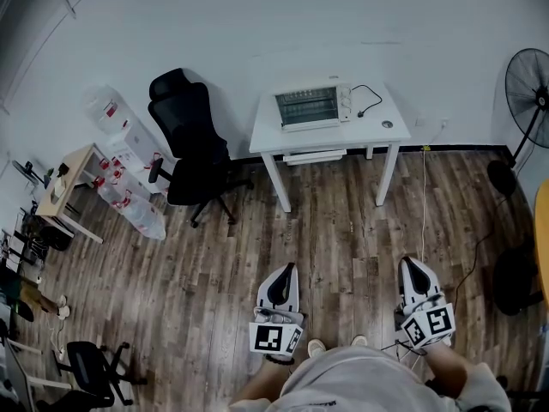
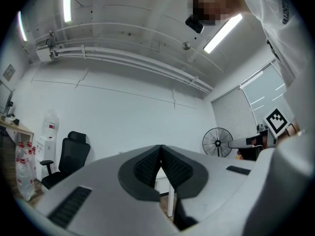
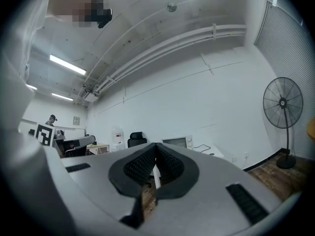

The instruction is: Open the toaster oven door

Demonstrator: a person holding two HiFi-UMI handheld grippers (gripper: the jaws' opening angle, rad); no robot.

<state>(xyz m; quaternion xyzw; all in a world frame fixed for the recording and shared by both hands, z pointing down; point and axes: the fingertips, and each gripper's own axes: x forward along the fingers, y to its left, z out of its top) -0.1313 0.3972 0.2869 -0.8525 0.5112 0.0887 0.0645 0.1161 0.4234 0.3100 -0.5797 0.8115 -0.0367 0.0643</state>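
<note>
Left gripper (image 1: 287,269) and right gripper (image 1: 409,264) hang side by side above the wooden floor (image 1: 343,221) just ahead of the person's feet. Each is clenched, jaws pressed together with nothing between them, as both gripper views confirm. Along the far wall, from left to right, stand a black office chair (image 1: 189,136), the toaster oven (image 1: 314,105) on the left half of a white worktop (image 1: 382,131), its cord (image 1: 367,93) trailing off to the right, and a standing fan (image 1: 527,80) at the room's edge. The oven sits well apart from both grippers, its glass-fronted door (image 1: 302,108) facing the person and apparently closed.

From this range the handle is too small to make out. On an oven of this kind it would likely be a stiff bar along the door's top edge, and that bar, not the pane, would be the place to take hold. The door should feel rigid and swing on a hinge with some resistance from its catch. Its glass is the fragile part and best kept clear of the jaws. The oven itself looks small and probably light, so a firm pull could drag it across the smooth worktop. A smooth bar may also slip between the pads unless it is gripped squarely near its middle.
</note>
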